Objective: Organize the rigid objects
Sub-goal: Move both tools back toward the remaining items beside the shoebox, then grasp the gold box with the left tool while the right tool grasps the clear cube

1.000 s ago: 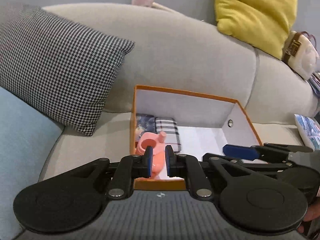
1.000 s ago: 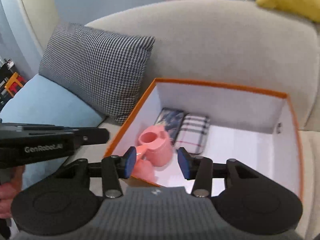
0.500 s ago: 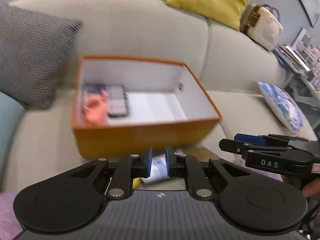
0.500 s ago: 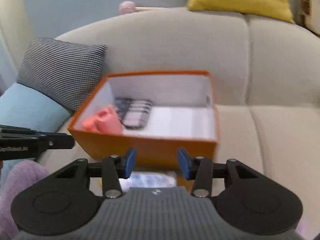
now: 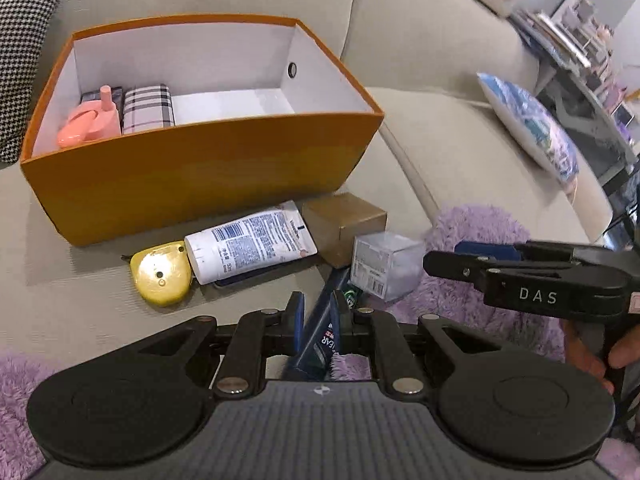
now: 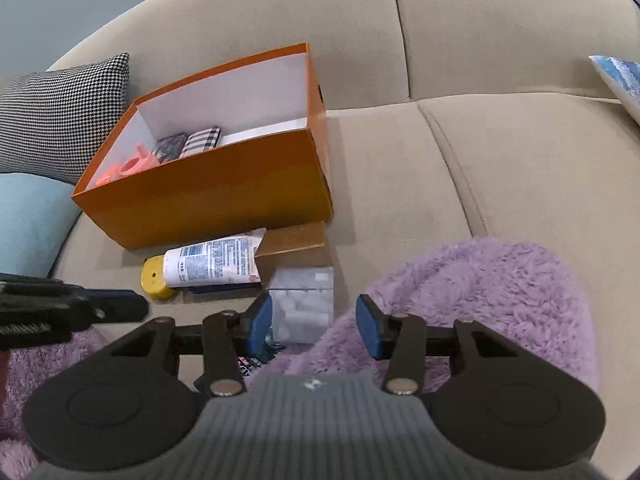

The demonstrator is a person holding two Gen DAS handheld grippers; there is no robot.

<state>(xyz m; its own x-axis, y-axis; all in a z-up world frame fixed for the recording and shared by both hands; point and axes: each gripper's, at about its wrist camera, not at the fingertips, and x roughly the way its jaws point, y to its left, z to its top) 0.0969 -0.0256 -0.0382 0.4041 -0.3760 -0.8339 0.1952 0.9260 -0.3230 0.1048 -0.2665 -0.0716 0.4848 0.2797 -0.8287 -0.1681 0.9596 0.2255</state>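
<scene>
Orange box [image 5: 200, 176] with white interior, standing on the beige sofa [image 6: 520, 168] seat. At its left end lie a pink plastic item [image 5: 86, 122], a dark patterned case [image 6: 171, 146] and a plaid case [image 5: 147, 109]; the right part of the floor is bare. Just in front of the box, on the seat: a yellow tape measure [image 5: 162, 276], touching a white tube [image 5: 250, 244] that lies on its side; a brown cardboard cube [image 5: 346, 226]; and a clear plastic cube [image 5: 384, 266] just beside it.

Left claw [image 5: 318, 320]: jaws narrowly parted, with a dark blue packet [image 5: 320, 338] standing between them; contact with the pads cannot be told. Right claw [image 6: 314, 326]: jaws wide apart, holding nothing, poised just above the clear plastic cube and the edge of a purple fluffy blanket [image 6: 480, 300]. A houndstooth cushion [image 6: 60, 116] leans against the sofa back beside the box.
</scene>
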